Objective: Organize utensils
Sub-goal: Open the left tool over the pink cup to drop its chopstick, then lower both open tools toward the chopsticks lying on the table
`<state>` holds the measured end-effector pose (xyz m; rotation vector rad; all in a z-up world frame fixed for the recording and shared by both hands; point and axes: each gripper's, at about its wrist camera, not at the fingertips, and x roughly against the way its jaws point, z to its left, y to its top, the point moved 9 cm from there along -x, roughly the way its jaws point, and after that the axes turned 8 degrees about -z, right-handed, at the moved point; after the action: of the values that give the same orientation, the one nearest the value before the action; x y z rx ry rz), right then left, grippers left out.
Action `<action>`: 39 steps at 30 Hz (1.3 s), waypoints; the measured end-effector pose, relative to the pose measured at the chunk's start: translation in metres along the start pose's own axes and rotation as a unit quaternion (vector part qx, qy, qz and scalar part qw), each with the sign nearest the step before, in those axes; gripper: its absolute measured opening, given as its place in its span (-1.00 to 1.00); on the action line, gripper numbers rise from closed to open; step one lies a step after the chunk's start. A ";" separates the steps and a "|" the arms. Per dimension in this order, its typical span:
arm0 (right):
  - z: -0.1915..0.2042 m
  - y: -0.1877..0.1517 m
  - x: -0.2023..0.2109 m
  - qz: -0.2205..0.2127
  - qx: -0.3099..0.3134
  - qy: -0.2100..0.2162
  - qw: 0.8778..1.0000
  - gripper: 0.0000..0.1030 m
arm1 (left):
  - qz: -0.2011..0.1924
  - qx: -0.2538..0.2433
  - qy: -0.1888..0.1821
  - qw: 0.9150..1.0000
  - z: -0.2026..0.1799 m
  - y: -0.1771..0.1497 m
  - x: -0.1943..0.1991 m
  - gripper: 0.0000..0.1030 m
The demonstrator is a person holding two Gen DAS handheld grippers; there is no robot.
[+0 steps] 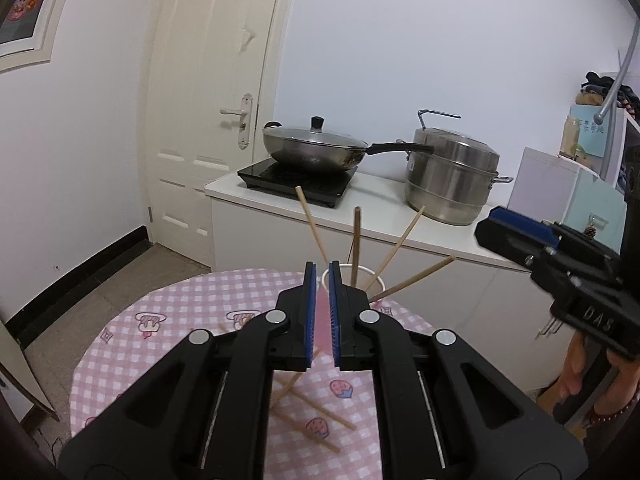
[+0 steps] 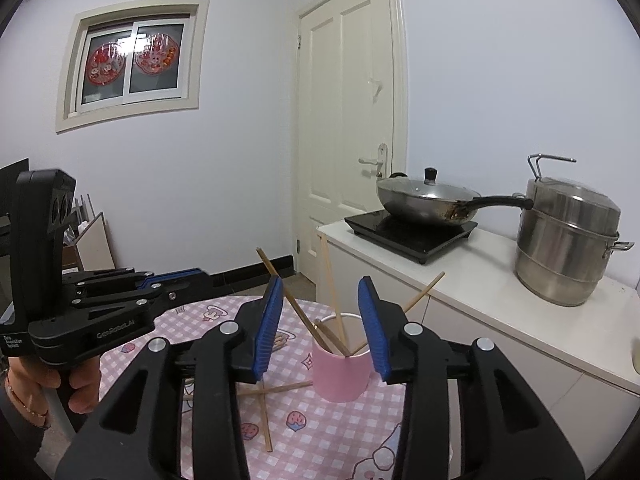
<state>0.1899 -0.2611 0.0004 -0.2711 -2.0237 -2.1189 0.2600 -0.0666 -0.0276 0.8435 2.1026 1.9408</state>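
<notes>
Left tongs [image 1: 322, 280] are standing narrowly parted, empty, blocking most of the pink cup [image 2: 341, 372]. Right tongs [image 2: 320, 320] are gaping wide, empty, hiding parts of loose chopsticks [image 2: 276, 391] on the table [image 2: 320, 432].

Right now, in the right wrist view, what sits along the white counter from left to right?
Black induction cooktop → lidded steel wok with black handle → tall stainless steel steamer pot.
</notes>
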 end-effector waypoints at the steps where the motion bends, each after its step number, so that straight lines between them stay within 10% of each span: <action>1: 0.002 0.001 0.003 -0.003 0.000 0.001 1.000 -0.28 | -0.003 0.005 0.002 1.000 0.003 0.000 0.004 -0.20; 2: 0.003 0.001 0.004 -0.004 0.002 0.001 1.000 -0.28 | -0.011 0.010 0.003 1.000 0.005 0.000 0.008 0.13; 22: 0.025 -0.087 -0.002 0.062 -0.020 0.004 0.998 -0.26 | 0.060 -0.001 0.040 0.997 0.059 -0.077 0.026 0.15; 39: 0.021 -0.171 -0.048 0.159 -0.070 0.010 0.985 -0.27 | 0.160 -0.020 -0.001 0.987 0.038 -0.147 -0.040 0.15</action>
<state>0.1903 -0.2319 -0.1759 -0.5529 -1.6880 -2.0509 0.2681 -0.0532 -0.1835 1.2407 2.0209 2.1194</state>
